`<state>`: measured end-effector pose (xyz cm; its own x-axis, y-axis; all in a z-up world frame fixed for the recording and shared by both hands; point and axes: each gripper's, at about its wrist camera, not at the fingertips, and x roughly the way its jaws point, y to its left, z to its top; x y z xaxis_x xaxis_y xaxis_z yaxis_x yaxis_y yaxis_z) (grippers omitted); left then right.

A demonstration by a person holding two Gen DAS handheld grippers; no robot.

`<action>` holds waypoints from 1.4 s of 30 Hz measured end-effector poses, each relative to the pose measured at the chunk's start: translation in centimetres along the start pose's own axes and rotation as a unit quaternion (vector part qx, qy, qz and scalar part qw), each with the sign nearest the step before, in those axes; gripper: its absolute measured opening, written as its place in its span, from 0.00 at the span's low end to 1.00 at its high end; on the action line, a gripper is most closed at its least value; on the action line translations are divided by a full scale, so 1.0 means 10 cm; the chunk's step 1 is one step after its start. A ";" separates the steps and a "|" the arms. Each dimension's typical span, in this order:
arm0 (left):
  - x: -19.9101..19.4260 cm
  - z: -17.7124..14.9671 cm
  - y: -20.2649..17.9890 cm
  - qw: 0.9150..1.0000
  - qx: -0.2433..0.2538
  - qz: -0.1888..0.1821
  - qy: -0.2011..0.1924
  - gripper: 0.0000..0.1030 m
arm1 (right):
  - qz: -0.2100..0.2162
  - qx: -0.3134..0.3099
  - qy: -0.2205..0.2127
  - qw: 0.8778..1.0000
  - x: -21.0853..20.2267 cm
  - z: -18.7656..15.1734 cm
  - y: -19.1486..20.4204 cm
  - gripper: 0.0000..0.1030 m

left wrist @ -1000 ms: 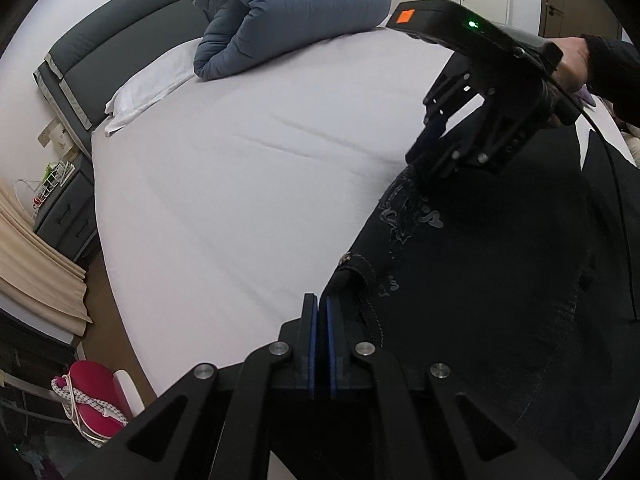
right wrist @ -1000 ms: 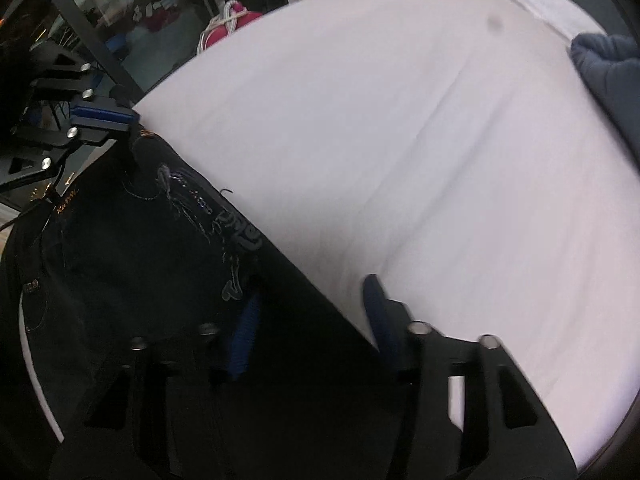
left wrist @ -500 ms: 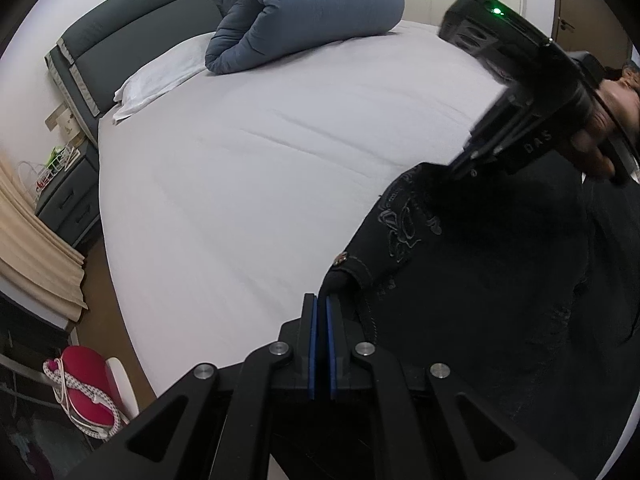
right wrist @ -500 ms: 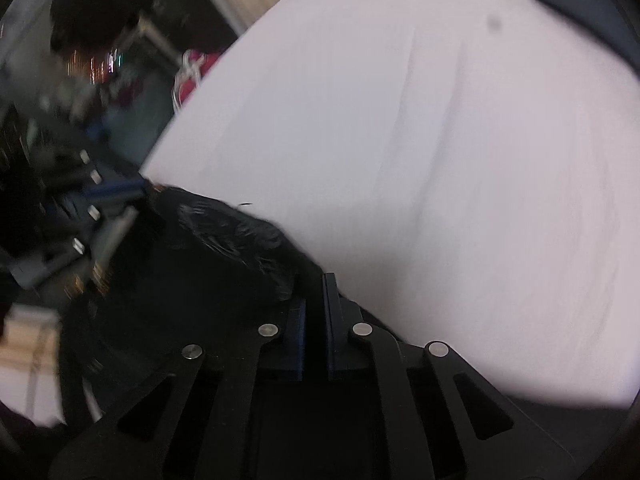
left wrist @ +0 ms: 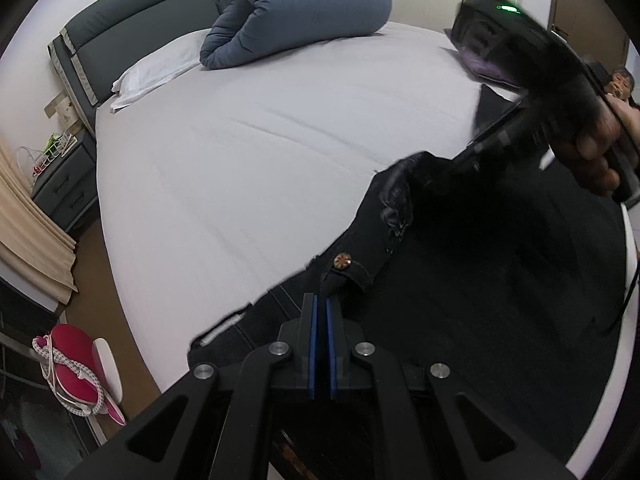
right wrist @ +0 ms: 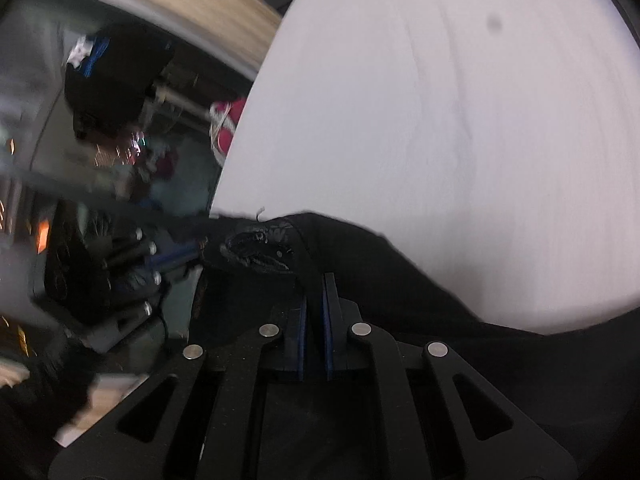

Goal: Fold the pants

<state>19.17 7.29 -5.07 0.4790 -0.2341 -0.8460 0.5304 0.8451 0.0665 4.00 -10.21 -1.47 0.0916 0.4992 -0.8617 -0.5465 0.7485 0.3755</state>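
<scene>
Both the left gripper (left wrist: 321,300) and right gripper (right wrist: 316,280) pinch the black pants' (left wrist: 500,280) waistband edge, with the bed's (left wrist: 240,168) bare sheet beyond.

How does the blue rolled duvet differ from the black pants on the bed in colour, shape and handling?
The duvet is blue; the pants are black. The duvet is rolled into a thick bundle by the headboard; the pants lie spread out, waistband lifted. No gripper touches the duvet; the left gripper and right gripper pinch the pants. Both rest on the white sheet.

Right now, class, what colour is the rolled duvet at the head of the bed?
Slate blue duvet, clearest in the left wrist view.
</scene>
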 end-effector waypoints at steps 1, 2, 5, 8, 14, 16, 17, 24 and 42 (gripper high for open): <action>-0.05 -0.06 -0.07 1.000 0.010 0.000 -0.001 0.04 | -0.041 -0.077 0.015 0.996 0.03 -0.07 0.23 0.05; -0.09 -0.11 -0.11 1.000 0.020 0.002 0.000 0.03 | -0.074 -0.137 0.040 0.987 0.08 -0.18 0.41 0.05; -0.20 -0.28 -0.30 0.998 0.057 -0.006 0.005 0.04 | -0.145 -0.300 0.107 0.937 0.20 -0.63 0.86 0.04; -0.30 -0.48 -0.59 0.994 0.107 -0.015 0.012 0.04 | -0.197 -0.398 0.113 0.889 0.16 -0.98 1.12 0.04; -0.51 -0.84 -1.05 0.982 0.187 -0.021 0.012 0.04 | -0.280 -0.517 0.112 0.801 0.16 -1.59 1.52 0.04; -0.54 -0.94 -1.13 0.980 0.196 -0.029 0.019 0.04 | -0.304 -0.566 0.110 0.759 0.28 -1.87 1.69 0.04; -0.53 -0.98 -1.17 0.979 0.200 -0.030 0.022 0.04 | -0.311 -0.585 0.108 0.741 0.39 -1.92 1.82 0.04; -0.57 -1.26 -1.41 0.969 0.238 -0.040 0.044 0.04 | -0.330 -0.658 0.119 0.666 0.63 -2.65 2.07 0.04; -0.62 -1.51 -1.58 0.964 0.246 -0.067 0.072 0.04 | -0.328 -0.630 0.122 0.694 0.55 -2.97 2.45 0.04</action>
<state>-2.71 2.65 -8.83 0.3009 -0.2262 -0.9264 0.8649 0.4740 0.1652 -33.60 -2.08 -7.12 0.6040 0.0279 -0.7965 -0.7623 -0.2714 -0.5875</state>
